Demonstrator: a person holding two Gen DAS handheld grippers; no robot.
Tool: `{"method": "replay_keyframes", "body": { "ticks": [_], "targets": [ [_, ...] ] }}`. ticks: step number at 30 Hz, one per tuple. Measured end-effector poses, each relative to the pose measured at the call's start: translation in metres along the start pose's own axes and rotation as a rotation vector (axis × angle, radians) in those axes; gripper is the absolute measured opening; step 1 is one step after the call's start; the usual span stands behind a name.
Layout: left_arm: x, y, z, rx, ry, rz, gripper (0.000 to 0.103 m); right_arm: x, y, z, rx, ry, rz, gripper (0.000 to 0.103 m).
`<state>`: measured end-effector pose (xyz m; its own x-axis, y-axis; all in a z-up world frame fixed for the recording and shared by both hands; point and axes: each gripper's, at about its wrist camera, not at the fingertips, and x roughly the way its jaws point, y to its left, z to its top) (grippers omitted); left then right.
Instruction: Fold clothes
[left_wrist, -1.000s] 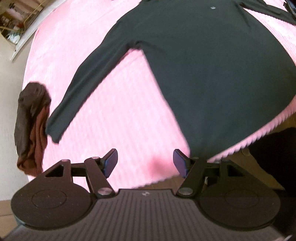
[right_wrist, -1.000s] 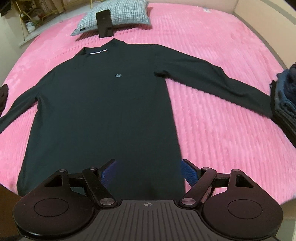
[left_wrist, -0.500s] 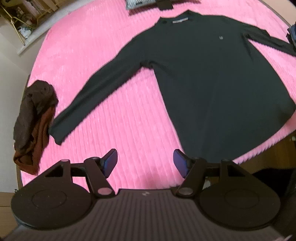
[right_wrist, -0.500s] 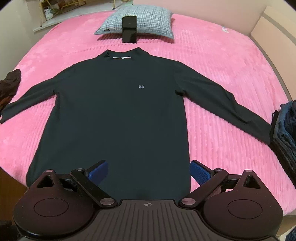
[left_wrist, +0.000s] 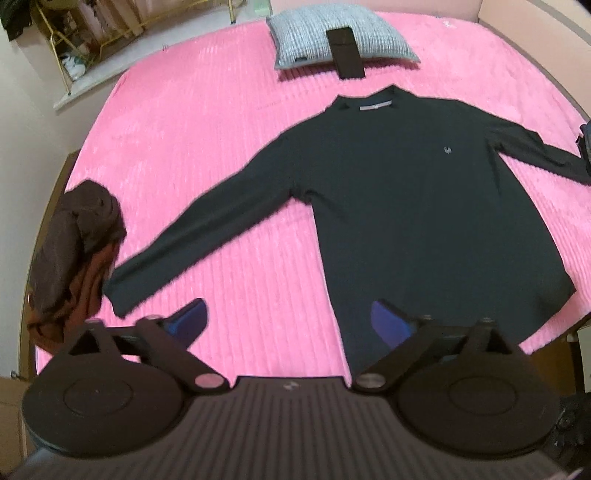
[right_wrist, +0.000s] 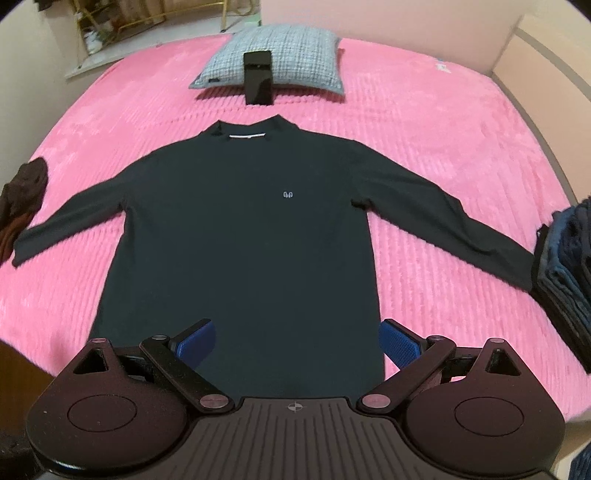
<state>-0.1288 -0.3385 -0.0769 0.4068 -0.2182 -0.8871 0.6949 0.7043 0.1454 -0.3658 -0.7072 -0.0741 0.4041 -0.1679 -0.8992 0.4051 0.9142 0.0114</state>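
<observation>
Black long-sleeve shirt (right_wrist: 243, 229) is laid flat, face up on the pink bed (right_wrist: 424, 122), sleeves out, so zero folds done yet. Our left gripper (left_wrist: 286, 321) has its jaws opening with nothing between them, and the right gripper (right_wrist: 297, 338) hangs wide open and empty above the hem. Folded pile (right_wrist: 565, 266) sits at the right sleeve's cuff, brown heap (left_wrist: 74, 251) still waiting.

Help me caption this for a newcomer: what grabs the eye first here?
The bright pink ribbed bedspread fills the scene, and a dark long-sleeved shirt lies flat across its middle with both sleeves spread. Beyond the collar, a black phone leans on a grey checked pillow. A crumpled brown garment sits at the bed's left edge, and a folded dark-blue stack at the right.
</observation>
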Motion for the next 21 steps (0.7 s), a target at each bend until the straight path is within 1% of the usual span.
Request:
{"method": "replay_keyframes", "body": {
  "ticks": [3, 8, 11, 15, 19, 21],
  "targets": [
    [0.004, 0.016, 0.006, 0.044, -0.019, -0.027, 0.100, -0.003, 0.023, -0.001, 0.045, -0.002, -0.036, 0.097],
    [0.015, 0.053, 0.007, 0.193, -0.058, -0.066, 0.101, -0.002, 0.077, -0.011, 0.175, 0.040, -0.083, 0.097],
    [0.017, 0.078, 0.002, 0.316, -0.076, -0.049, 0.101, -0.006, 0.111, -0.018, 0.216, 0.050, -0.100, 0.097],
    [0.022, 0.110, -0.005, 0.417, -0.072, -0.056, 0.101, -0.010, 0.150, -0.028, 0.251, 0.066, -0.125, 0.097],
    [0.024, 0.141, -0.006, 0.404, -0.076, -0.083, 0.101, -0.012, 0.178, -0.036, 0.257, 0.084, -0.126, 0.097],
    [0.028, 0.149, -0.006, 0.389, -0.072, -0.084, 0.101, -0.010, 0.186, -0.038, 0.245, 0.096, -0.126, 0.097]
  ]
}}
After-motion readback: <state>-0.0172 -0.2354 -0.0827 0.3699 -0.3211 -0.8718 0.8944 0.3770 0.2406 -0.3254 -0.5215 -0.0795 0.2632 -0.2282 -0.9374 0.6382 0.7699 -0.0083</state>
